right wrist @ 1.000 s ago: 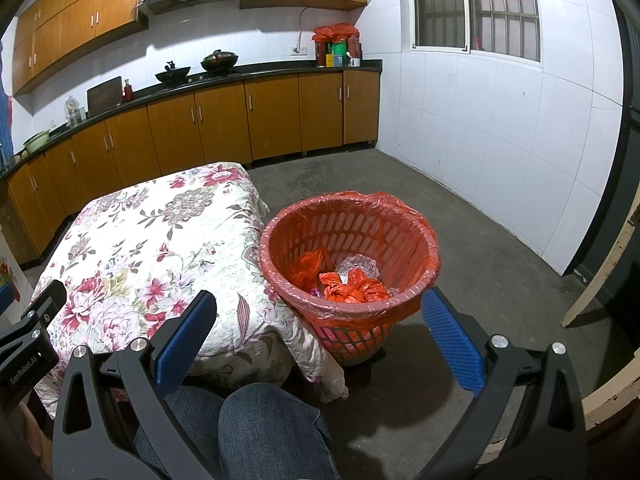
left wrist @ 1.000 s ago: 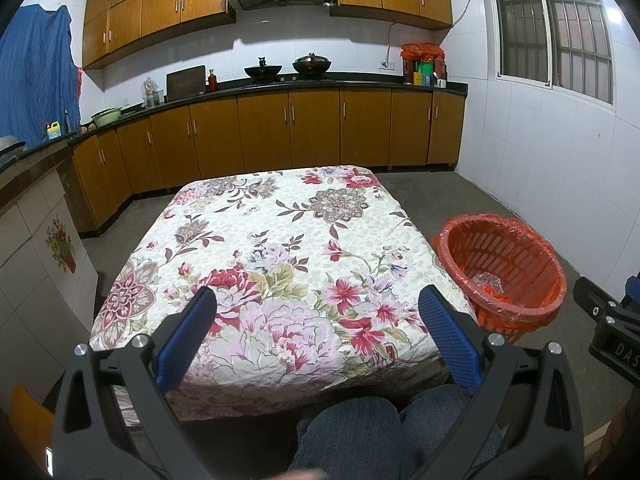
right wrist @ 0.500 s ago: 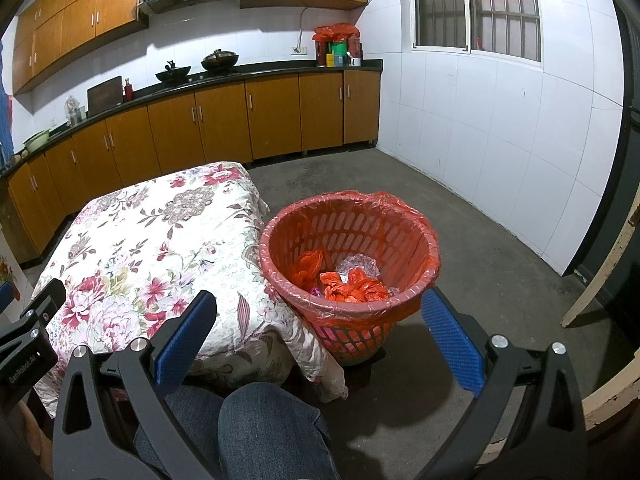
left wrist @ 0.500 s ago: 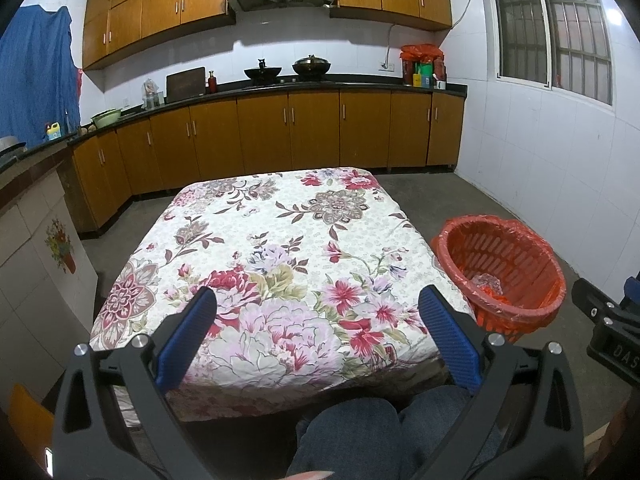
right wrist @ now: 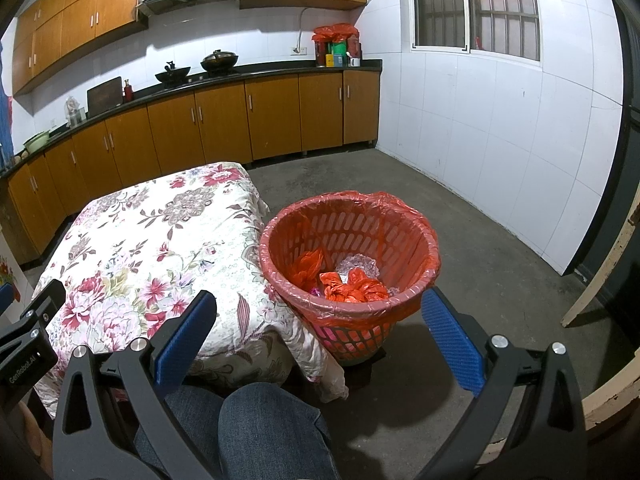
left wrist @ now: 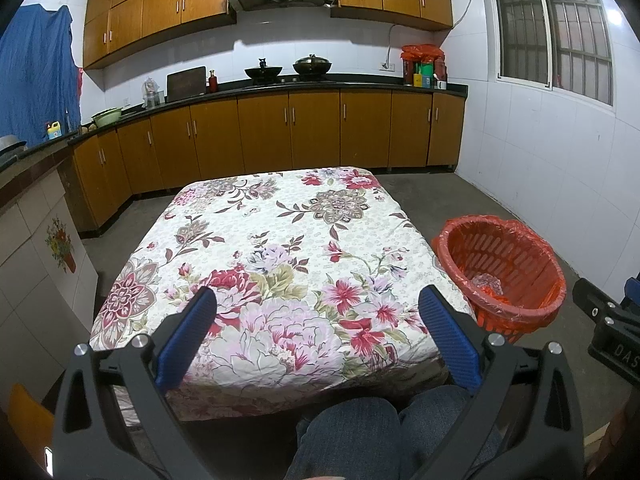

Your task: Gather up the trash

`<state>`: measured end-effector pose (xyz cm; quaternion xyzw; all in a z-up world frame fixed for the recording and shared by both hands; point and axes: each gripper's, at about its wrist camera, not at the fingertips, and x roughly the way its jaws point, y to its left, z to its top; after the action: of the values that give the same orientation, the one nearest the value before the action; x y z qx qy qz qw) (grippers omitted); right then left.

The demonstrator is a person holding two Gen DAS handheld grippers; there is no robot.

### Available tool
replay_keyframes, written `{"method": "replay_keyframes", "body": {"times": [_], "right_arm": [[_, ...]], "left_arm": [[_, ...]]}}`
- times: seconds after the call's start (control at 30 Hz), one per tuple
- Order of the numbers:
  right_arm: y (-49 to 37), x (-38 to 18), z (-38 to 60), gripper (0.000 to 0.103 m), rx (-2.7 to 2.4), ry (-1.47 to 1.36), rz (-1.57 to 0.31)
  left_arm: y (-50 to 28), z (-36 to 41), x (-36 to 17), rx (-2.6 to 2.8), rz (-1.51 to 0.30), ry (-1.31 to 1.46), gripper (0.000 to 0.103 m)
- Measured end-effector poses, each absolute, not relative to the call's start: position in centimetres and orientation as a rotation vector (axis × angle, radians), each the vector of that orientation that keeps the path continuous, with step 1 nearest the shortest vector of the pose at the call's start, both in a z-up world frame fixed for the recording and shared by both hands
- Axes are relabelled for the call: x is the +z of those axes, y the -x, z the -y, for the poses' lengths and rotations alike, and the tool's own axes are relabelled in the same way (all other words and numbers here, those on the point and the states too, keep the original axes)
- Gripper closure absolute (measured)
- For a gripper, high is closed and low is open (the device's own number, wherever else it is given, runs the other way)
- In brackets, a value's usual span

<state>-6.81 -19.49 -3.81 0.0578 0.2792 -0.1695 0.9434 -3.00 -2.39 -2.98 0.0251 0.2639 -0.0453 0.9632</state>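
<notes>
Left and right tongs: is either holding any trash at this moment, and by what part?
Nothing is held. The left tongs stand open over the floral tablecloth, and the right tongs stand open near the orange basket.

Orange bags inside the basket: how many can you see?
2: one orange bag against the left inner wall of the basket, one crumpled bag at the front bottom. More may lie underneath.

The left hand-held gripper is held level, its blue-padded fingers spread wide with nothing between them. The right hand-held gripper is likewise spread wide and empty, just above the person's knees.
</notes>
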Motion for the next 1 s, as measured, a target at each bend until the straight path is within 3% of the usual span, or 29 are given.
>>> {"method": "replay_keyframes", "body": {"times": [1.0], "right_arm": [[6.7, -3.71, 19.45, 0.002, -0.345, -0.118, -0.571]], "left_arm": [[3.15, 2.41, -2.82, -0.08, -0.526, -0.057, 0.004]]}}
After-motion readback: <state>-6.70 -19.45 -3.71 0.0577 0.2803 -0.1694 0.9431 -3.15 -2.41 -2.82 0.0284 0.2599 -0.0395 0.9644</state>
